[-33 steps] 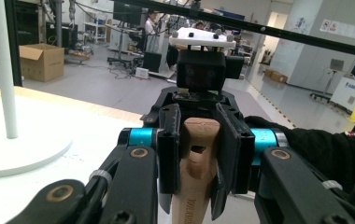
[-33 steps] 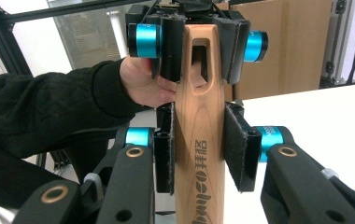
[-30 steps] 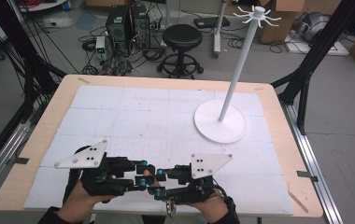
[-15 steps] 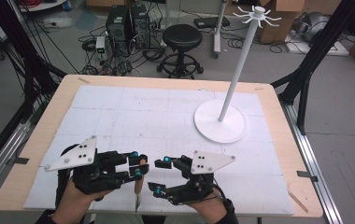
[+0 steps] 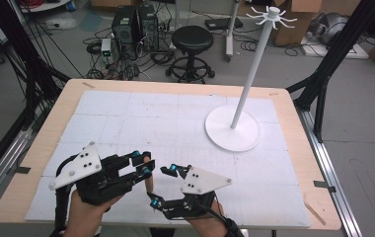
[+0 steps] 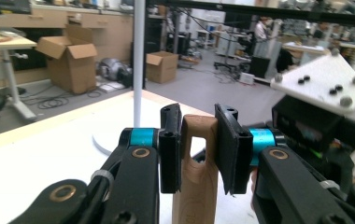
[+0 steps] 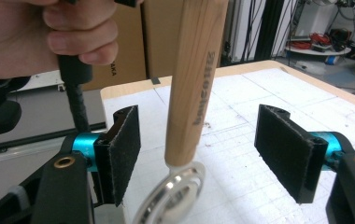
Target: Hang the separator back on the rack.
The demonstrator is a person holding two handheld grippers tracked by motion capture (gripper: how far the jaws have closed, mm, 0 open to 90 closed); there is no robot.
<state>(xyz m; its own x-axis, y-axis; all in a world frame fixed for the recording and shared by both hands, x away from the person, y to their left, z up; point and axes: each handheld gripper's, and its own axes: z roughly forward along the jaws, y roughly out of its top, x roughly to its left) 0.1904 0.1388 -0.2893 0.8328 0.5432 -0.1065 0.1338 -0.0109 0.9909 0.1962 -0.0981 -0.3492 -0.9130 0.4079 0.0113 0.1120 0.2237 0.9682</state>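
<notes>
Left claw [image 6: 198,154] was clamped on the wooden-handled tool [image 6: 196,168], held above the table [image 5: 185,113]. Right claw [image 7: 199,149] had just been opening, pads clear. One-sided grip could've let it swing or slip.

Wooden table [image 5: 294,106]; white mat [image 5: 126,118] on it; white stand [image 5: 232,129] on mat.

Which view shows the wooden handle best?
Right gripper view: the wooden handle shows lengthwise, with printed lettering and metal end. The left gripper view shows its slotted top clamped between the tongs' pads. In the high view it's a small sliver.
</notes>
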